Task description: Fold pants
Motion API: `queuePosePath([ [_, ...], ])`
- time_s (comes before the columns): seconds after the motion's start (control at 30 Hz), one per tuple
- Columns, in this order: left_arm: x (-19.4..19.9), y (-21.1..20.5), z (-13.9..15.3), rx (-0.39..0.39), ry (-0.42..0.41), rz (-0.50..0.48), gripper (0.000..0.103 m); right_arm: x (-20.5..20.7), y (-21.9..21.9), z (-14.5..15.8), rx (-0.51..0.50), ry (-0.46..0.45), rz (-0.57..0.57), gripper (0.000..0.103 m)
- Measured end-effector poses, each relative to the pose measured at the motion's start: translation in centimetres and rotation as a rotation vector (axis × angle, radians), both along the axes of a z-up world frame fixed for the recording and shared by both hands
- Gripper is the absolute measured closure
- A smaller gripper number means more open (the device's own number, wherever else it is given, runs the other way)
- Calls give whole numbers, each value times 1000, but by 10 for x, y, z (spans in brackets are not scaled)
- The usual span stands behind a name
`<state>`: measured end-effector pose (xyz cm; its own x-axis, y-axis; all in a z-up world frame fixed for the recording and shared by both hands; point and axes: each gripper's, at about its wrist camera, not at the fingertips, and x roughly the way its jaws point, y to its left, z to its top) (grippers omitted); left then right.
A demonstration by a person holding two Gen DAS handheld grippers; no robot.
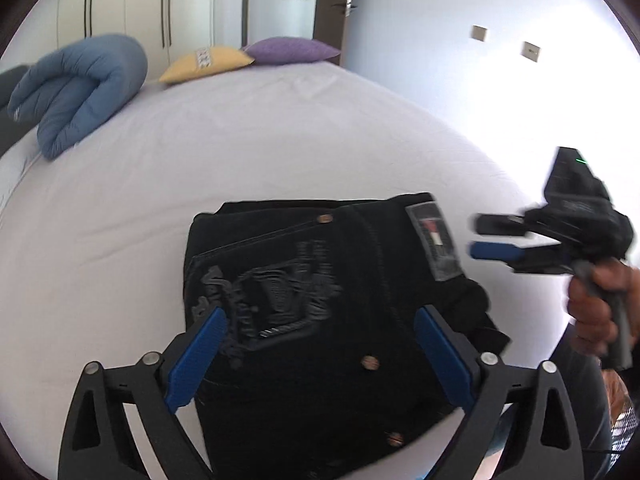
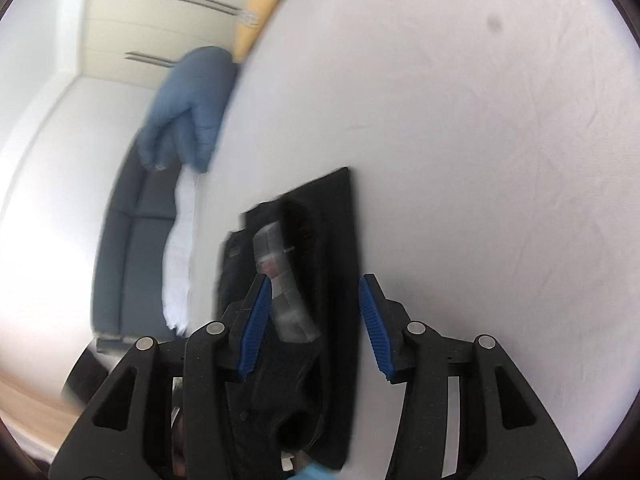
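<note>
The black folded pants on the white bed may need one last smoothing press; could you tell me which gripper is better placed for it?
Left, probably: the left gripper hovers over the black folded pants, jaws open; the right gripper sits off their edge.

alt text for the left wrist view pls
Folded black pants lie on a white bed beneath the open left gripper, its jaws gripping nothing. The right gripper hovers at right; a blue duvet lies behind.

Pants: we count one folded black pair
Cushions: we see two
Duvet: one blue roll
Grippers: two
</note>
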<state>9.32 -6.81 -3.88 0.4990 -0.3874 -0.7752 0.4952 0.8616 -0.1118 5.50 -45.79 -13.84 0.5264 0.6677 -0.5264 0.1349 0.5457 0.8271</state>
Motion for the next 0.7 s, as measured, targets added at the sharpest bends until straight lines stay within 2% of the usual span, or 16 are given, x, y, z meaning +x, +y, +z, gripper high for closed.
queuePosePath([
  [0.07, 15, 3, -14, 8, 43, -10, 7, -8, 10, 11, -1, -31, 83, 58],
  [0.17, 22, -1, -38, 47, 94, -15, 8, -15, 21, 15, -57, -33, 162, 58],
  [0.23, 20, -3, -48, 68, 90, -18, 8, -14, 26, 9, -70, -5, 169, 58],
  [0.27, 1, -8, -61, 73, 84, -25, 8, -14, 26, 4, -76, 13, 172, 58],
  [0.37, -4, -11, -65, 85, 70, -31, 8, -16, 31, -2, -92, 40, 192, 61],
  [0.4, -3, -10, -67, 86, 70, -32, 8, -15, 36, -2, -88, 36, 200, 63],
  [0.43, 0, -10, -69, 85, 71, -31, 8, -16, 38, -1, -91, 26, 212, 71],
  [0.47, 1, -11, -71, 83, 73, -30, 8, -15, 45, 1, -101, 22, 227, 73],
  [0.53, 4, -11, -73, 84, 76, -29, 8, -18, 49, 2, -141, 15, 246, 82],
  [0.6, -5, -11, -66, 86, 74, -34, 8, -2, 68, 6, -166, 11, 248, 90],
  [0.7, -14, -9, -59, 64, 84, -33, 8, -6, 70, 9, -208, 9, 239, 95],
])
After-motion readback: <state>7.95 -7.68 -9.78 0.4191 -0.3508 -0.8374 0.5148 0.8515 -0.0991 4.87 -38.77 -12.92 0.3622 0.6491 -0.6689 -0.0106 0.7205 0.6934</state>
